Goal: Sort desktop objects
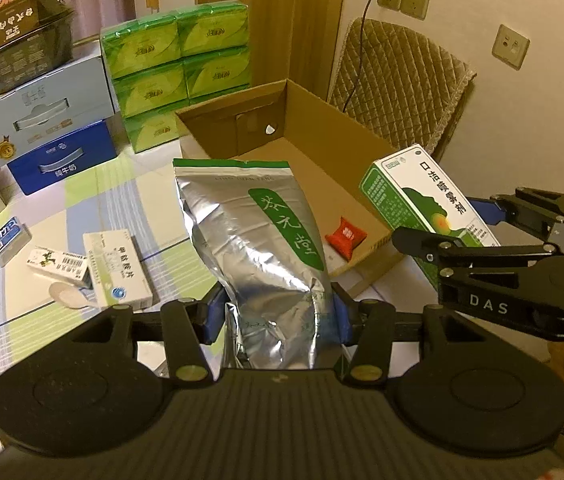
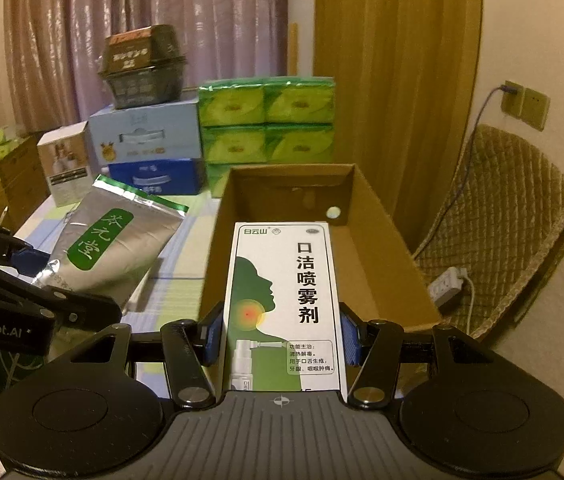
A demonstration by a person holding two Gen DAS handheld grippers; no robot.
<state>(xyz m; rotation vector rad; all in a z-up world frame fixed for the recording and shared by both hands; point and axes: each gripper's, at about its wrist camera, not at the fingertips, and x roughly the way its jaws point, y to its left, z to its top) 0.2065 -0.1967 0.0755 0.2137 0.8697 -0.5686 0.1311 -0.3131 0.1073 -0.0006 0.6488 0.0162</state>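
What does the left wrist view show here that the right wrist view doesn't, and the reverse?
Only the left wrist view shows the red packet inside the cardboard box, plus the small medicine boxes on the table.

Only the right wrist view shows the power strip on the quilted chair.

Both show the left gripper shut on the silver pouch, the right gripper shut on the spray box, and the green tissue packs.

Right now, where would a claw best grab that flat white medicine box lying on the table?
Across the long sides of the white medicine box, coming from above. It lies flat, and its narrow width fits between the fingers. A smaller box touches its left edge, so grip toward the near end.
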